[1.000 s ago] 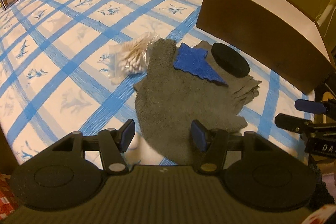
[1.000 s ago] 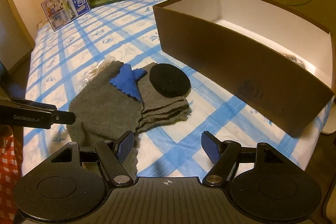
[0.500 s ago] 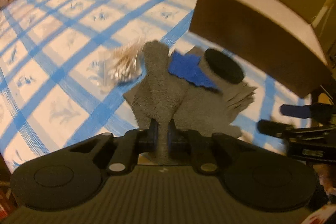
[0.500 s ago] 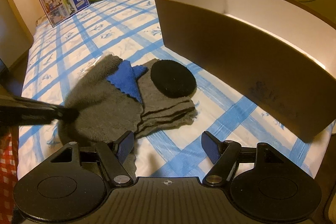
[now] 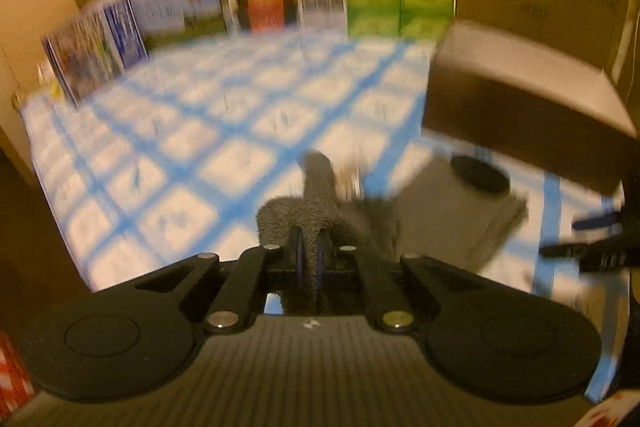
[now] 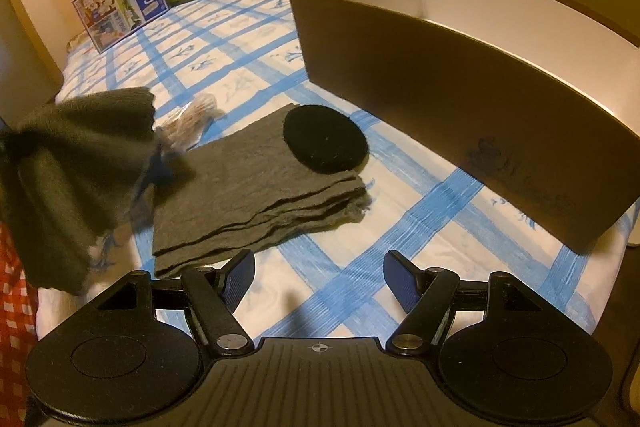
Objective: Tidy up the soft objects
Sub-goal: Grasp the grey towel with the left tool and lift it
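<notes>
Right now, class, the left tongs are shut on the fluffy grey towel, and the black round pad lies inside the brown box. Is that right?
Not quite. The left tongs are shut on the fluffy grey towel, but the right wrist view shows the black round pad lying on the folded grey felt, outside the brown box.

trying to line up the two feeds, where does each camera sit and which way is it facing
Left wrist: sits on the left gripper, looking along its fingers, shut on the fluffy grey towel, toward the checked bedspread; the right gripper's tips show at right.
Right wrist: sits on the right gripper, jaws open, looking down at the folded grey cloth.
Shared: the black round pad, the brown box and the towel.
</notes>
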Tool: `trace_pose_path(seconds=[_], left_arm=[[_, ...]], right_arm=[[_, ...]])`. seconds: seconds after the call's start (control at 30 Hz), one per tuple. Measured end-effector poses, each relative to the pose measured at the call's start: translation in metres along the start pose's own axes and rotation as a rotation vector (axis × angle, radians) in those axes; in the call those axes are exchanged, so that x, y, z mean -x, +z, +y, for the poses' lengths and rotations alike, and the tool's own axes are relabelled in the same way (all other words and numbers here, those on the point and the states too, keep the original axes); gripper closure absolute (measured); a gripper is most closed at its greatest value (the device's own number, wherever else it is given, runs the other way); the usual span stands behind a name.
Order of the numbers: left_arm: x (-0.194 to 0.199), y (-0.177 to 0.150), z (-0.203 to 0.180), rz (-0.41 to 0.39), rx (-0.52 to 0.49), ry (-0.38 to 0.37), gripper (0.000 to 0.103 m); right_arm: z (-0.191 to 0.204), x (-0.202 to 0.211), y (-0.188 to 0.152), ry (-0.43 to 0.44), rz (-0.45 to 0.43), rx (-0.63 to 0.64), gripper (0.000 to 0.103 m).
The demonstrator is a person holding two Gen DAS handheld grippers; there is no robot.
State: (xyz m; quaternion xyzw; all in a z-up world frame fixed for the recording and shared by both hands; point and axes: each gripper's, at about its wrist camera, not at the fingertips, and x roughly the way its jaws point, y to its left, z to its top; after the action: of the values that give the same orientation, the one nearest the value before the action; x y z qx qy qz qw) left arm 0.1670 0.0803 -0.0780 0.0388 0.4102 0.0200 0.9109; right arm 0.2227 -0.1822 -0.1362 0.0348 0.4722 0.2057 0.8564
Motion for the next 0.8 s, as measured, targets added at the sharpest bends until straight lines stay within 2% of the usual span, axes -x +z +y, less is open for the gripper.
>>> trace_pose_path(seconds=[0.03, 0.07, 0.1, 0.17, 0.23, 0.3, 0.47, 0.53, 0.57, 0.6, 0.7, 0.8], left_arm=[[-0.006, -0.006, 0.0, 0.035, 0.019, -0.009, 0.094], [-0.013, -0.013, 0.0, 0.067, 0.041, -0.019, 0.083], [-0.016, -0.019, -0.001, 0.086, 0.056, -0.015, 0.068], [-0.023, -0.027, 0.001, 0.115, 0.097, -0.008, 0.053], [-0.027, -0.029, 0.004, 0.134, 0.127, -0.018, 0.048], [-0.033, -0.03, 0.009, 0.13, 0.145, -0.011, 0.037], [-0.057, -0.027, 0.015, 0.156, 0.18, 0.013, 0.036], [-0.067, -0.027, 0.009, 0.158, 0.143, 0.045, 0.036], [-0.073, -0.027, 0.007, 0.165, 0.125, 0.062, 0.04], [-0.078, -0.028, 0.006, 0.171, 0.115, 0.073, 0.052], [-0.088, -0.029, 0.008, 0.174, 0.105, 0.096, 0.076], [-0.083, -0.023, 0.016, 0.151, 0.132, 0.084, 0.087]], right_arm=[[0.002, -0.001, 0.0, 0.002, 0.002, 0.005, 0.032], [0.003, -0.002, -0.001, 0.005, 0.006, 0.009, 0.032], [0.004, -0.003, -0.001, 0.006, 0.009, 0.013, 0.032], [0.006, -0.004, 0.0, 0.006, 0.012, 0.022, 0.032], [0.007, -0.005, 0.0, 0.008, 0.015, 0.027, 0.032], [0.007, -0.006, 0.001, 0.006, 0.018, 0.029, 0.032], [0.006, -0.012, 0.006, 0.002, 0.015, 0.03, 0.032], [0.005, -0.015, 0.01, 0.002, 0.005, 0.033, 0.032], [0.004, -0.016, 0.012, 0.001, 0.001, 0.034, 0.032], [0.004, -0.018, 0.016, 0.002, -0.006, 0.035, 0.032], [0.0, -0.025, 0.026, 0.005, -0.034, 0.039, 0.032], [-0.004, -0.034, 0.038, 0.001, -0.058, 0.046, 0.032]])
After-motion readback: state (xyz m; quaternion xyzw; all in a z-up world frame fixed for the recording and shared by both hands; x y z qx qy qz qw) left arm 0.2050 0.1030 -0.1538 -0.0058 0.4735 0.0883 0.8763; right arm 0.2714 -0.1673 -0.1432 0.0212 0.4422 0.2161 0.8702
